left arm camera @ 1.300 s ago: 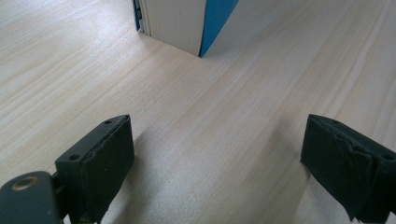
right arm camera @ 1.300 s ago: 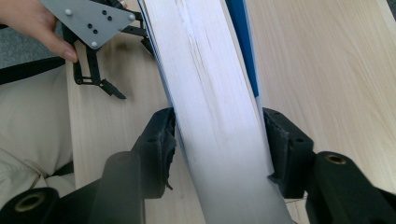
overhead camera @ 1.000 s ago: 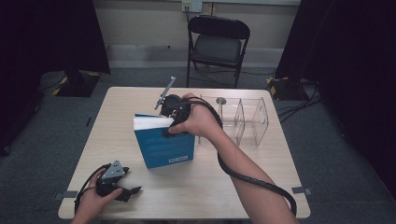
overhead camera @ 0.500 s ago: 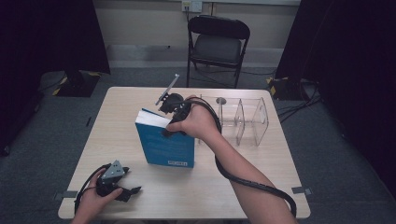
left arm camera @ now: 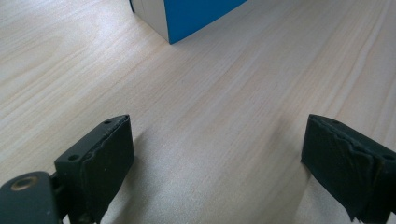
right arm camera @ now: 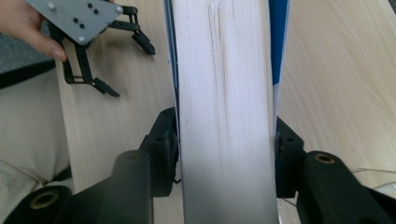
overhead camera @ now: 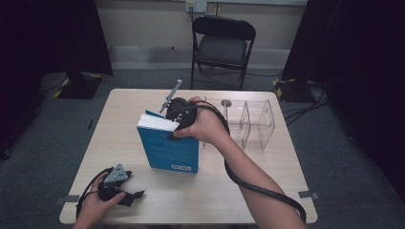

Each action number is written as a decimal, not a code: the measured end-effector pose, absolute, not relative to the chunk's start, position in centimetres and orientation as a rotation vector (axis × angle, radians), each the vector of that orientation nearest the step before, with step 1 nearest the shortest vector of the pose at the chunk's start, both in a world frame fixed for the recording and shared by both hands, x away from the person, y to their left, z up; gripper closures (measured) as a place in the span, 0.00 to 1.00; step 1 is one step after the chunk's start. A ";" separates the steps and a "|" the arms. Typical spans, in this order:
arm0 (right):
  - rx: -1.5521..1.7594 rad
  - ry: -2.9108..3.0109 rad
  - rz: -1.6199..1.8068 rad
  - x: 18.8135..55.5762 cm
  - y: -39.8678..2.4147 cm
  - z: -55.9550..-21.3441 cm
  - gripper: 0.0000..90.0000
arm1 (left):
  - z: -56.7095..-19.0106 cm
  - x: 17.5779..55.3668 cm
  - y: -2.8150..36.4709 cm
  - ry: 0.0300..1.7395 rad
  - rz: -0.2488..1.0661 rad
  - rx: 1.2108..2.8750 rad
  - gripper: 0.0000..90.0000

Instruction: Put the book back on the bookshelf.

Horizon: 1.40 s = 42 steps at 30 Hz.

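A blue book (overhead camera: 169,143) now stands upright near the middle of the worktop (overhead camera: 267,167), raised from its tilted lean a second ago. The right hand-held gripper (overhead camera: 177,123) pinches its top edge, jaws having just eased slightly wider. The left hand-held gripper (overhead camera: 128,196) rests spread at the near-left corner, unmoved.
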State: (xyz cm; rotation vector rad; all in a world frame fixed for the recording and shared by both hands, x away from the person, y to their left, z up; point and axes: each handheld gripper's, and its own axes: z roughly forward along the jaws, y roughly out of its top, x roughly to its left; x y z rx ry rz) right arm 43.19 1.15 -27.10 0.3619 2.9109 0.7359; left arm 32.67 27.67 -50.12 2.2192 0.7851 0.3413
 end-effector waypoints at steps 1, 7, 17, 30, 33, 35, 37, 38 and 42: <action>0.360 2.916 0.730 43.2 1.1 -27.1 0.60 | -50.1 32.7 27.7 0.785 0.341 2.219 0.10; 0.359 2.939 0.679 43.4 0.4 -27.4 0.58 | -50.1 32.7 27.7 0.785 0.341 2.219 0.10; 0.359 2.967 0.625 43.6 -0.2 -28.0 0.58 | -50.1 32.7 27.7 0.785 0.341 2.219 0.10; 0.355 3.049 0.502 44.3 0.4 -30.3 0.59 | -50.1 32.7 27.7 0.785 0.341 2.219 0.10; 0.354 3.053 0.505 44.3 0.4 -30.3 0.59 | -50.1 32.7 27.7 0.784 0.340 2.219 0.10; 0.347 3.052 0.490 44.3 0.4 -30.3 0.59 | -50.1 32.7 27.7 0.784 0.339 2.219 0.09; 0.359 3.041 0.478 44.2 0.5 -30.3 0.57 | -50.1 32.7 27.6 0.786 0.339 2.218 0.09; 0.375 3.035 0.478 44.2 0.5 -30.3 0.57 | -50.1 32.7 27.6 0.786 0.339 2.218 0.09; 0.387 3.023 0.500 44.2 0.5 -30.3 0.55 | -50.1 32.6 27.6 0.787 0.341 2.222 0.09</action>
